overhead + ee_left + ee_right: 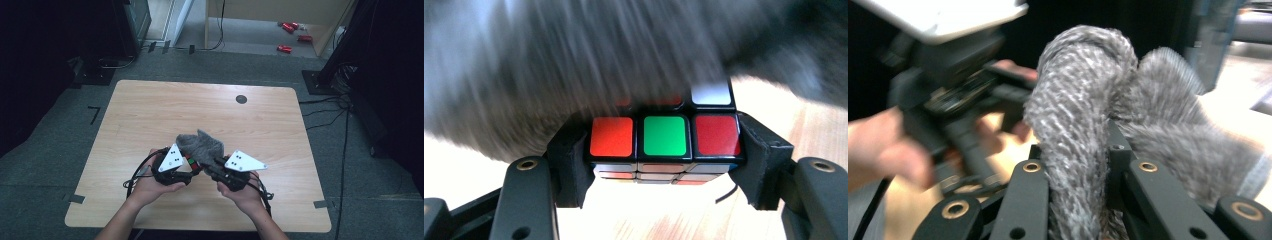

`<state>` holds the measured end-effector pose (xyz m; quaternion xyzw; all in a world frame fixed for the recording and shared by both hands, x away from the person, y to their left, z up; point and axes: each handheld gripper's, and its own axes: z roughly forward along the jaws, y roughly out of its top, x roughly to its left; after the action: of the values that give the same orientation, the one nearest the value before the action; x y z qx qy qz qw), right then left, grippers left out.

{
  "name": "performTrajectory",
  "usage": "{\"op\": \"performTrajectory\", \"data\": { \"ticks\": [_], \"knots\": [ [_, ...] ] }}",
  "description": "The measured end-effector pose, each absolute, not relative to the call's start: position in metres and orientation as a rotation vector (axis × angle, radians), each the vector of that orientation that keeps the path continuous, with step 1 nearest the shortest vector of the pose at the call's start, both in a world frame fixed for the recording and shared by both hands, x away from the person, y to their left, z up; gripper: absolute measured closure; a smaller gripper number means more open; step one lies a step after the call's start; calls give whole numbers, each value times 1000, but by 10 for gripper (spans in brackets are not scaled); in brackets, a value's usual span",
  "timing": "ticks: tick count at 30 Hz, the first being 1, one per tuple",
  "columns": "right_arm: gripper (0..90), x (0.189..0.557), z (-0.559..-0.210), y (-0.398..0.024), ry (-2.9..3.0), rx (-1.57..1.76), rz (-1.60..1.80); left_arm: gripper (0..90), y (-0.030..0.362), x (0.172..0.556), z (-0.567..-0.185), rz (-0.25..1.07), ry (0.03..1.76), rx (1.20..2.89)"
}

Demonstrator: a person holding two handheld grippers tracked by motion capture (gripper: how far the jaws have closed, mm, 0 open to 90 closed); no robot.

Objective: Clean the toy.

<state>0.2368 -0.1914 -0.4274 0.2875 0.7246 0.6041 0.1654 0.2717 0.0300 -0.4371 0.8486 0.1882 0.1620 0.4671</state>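
Two grippers are busy over the near middle of the table (150, 115), and I take the puzzle cube (664, 136) as my reference for everything else. I judge the step in hand to be wiping or wrapping the cube with the grey fuzzy cloth (200, 143): the cube is gripped and lifted, and the cloth lies over its far side.

My left gripper (665, 165) has its jaws about half open, pads pressed on the cube's two opposite sides. The near row of stickers reads orange-red, green and red, with a white one above. The cube sits square between the jaws in the left gripper view.

My right gripper (1078, 200) is just right of the cube in the high view. Its jaws are almost fully closed, pinching a thick fold of the cloth that rises between them. The rest of the cloth bunches up beyond the jaws and hangs against the cube's far face, blurred in the left gripper view.

Next, I reckon, I must draw the cloth across the cube's faces while the left grip holds firm. That calls for keeping the pinch tight, since the cloth is soft and could slip free.
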Motion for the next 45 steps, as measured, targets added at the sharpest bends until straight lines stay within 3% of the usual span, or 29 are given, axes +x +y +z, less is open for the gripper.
{"op": "performTrajectory", "data": {
  "ticks": [5, 12, 18, 31, 37, 45],
  "knots": [
    [786, 231, -429, -175, 2115, 755, 1701, 356, 17, 263, -439, 374, 402, 2089],
    [796, 240, -425, -200, 2031, 855, 1706, 356, 30, 271, -437, 386, 444, 2084],
    [797, 229, -429, -174, 2131, 742, 1694, 356, 25, 266, -437, 374, 401, 2075],
    [796, 252, -413, -241, 1836, 971, 1645, 356, 44, 278, -438, 389, 463, 2051],
    [796, 267, -434, -263, 1814, 1094, 1554, 356, 55, 283, -437, 373, 494, 2013],
    [791, 282, -468, -260, 1924, 1188, 1445, 356, 62, 286, -436, 337, 526, 1972]
  ]
}}
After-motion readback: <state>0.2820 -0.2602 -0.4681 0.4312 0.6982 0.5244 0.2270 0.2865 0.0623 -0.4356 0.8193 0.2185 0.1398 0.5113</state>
